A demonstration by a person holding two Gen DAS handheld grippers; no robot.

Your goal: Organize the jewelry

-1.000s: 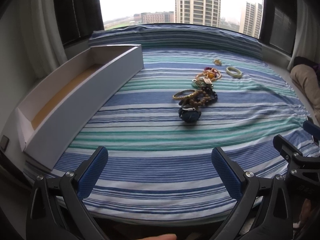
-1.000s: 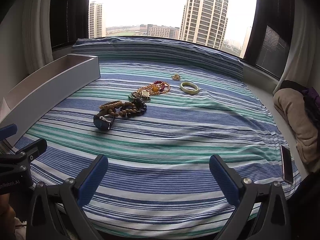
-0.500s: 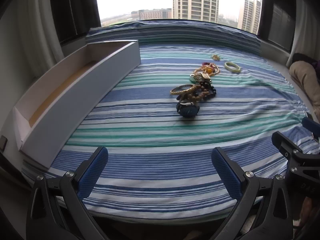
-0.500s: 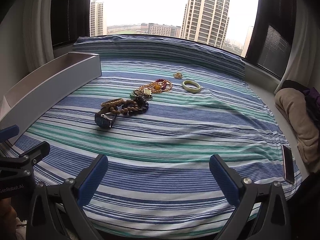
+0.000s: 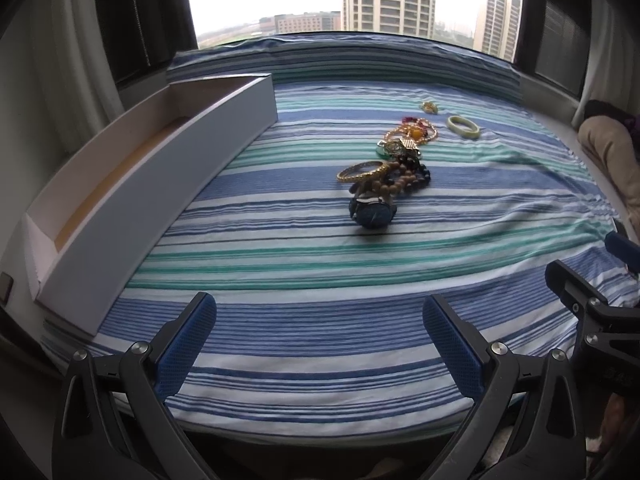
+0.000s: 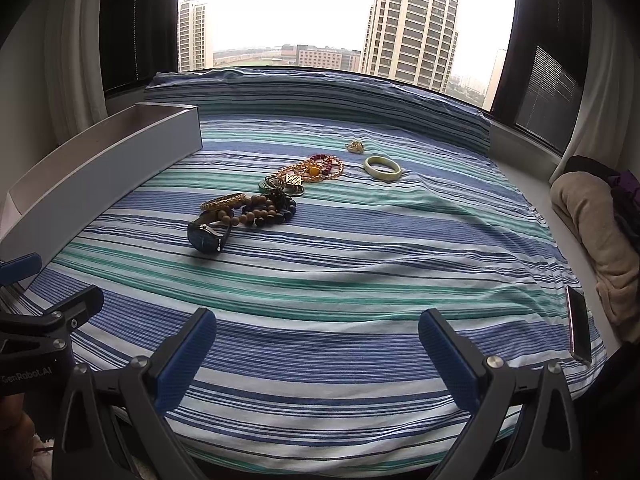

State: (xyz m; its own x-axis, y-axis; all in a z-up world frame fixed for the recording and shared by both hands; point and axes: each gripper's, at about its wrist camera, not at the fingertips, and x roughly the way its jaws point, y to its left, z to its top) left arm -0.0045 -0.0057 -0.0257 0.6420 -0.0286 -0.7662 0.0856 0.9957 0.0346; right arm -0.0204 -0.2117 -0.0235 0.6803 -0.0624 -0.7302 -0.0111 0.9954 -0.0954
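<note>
A heap of jewelry lies mid-cloth: a blue-faced watch point(image 5: 373, 214) point(image 6: 207, 237) nearest me, a gold bangle point(image 5: 362, 170) point(image 6: 223, 201), wooden bead bracelets point(image 5: 404, 178) point(image 6: 264, 210), an orange bead necklace point(image 5: 414, 134) point(image 6: 314, 168), a pale green bangle point(image 5: 463, 126) point(image 6: 382, 168) and a small gold piece point(image 5: 429, 107) point(image 6: 355, 146). A long white open box point(image 5: 160, 184) point(image 6: 100, 176) lies along the left. My left gripper point(image 5: 320, 344) and right gripper point(image 6: 318, 346) both stand open over the near edge, well short of the jewelry, holding nothing.
A blue, green and white striped cloth point(image 5: 304, 272) covers the window ledge. A phone point(image 6: 578, 328) lies at the right edge beside a beige folded blanket point(image 6: 596, 232). Window glass runs behind. Each gripper shows at the other view's side.
Both grippers have moved slightly forward and up, so the jewelry and box look a little nearer. Nothing was grasped; the jaws stay open.
</note>
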